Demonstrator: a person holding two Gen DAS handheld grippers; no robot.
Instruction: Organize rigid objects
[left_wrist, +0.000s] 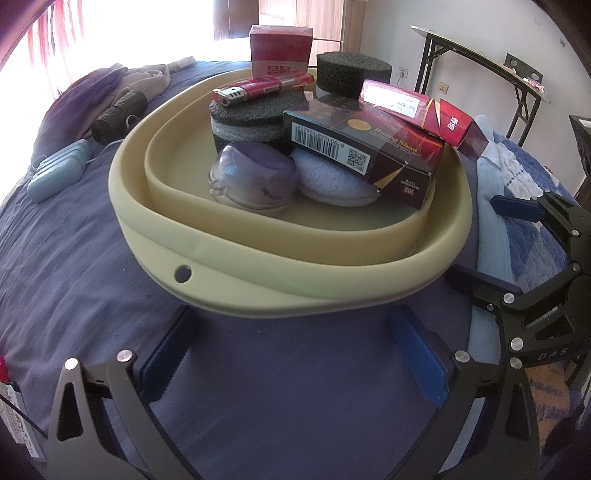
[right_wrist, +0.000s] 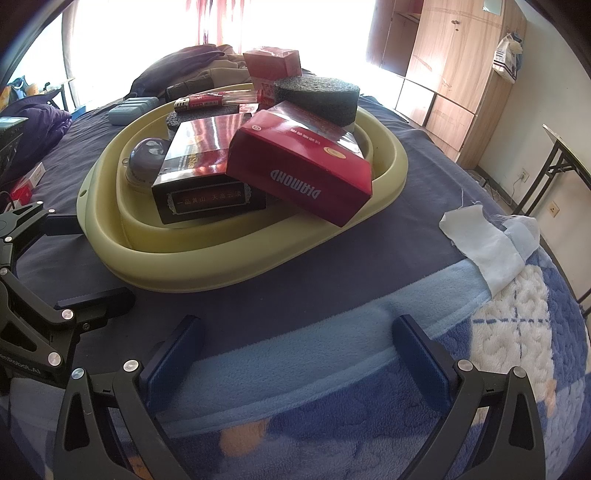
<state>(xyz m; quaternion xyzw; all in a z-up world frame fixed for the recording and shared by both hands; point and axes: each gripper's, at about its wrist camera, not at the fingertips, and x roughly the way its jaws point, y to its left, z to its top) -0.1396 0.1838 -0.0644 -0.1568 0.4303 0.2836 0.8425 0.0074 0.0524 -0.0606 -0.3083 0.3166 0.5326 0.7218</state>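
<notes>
Bare bedsheet (left_wrist: 92, 258) lies open before the basin (left_wrist: 258, 291). Stacked boxes (right_wrist: 295, 166) crowd its interior, blocking entry from above.

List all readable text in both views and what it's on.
"DIAMOND", upside down: red carton.
"Huang Shan", upside down: black carton, top face.
"一品黄山 天高云淡": black carton, end face in the right view.
"212921 920106 9", inverted: barcode on the black carton.
"DAS": right gripper frame.
Lighter, upright red box and the cartons' small print: too blurred.

I see a cream basin (left_wrist: 295, 291), a black box (left_wrist: 369, 151) with gold print, a red box (right_wrist: 306, 162), and a blue-and-white checked blanket (right_wrist: 517, 332).
</notes>
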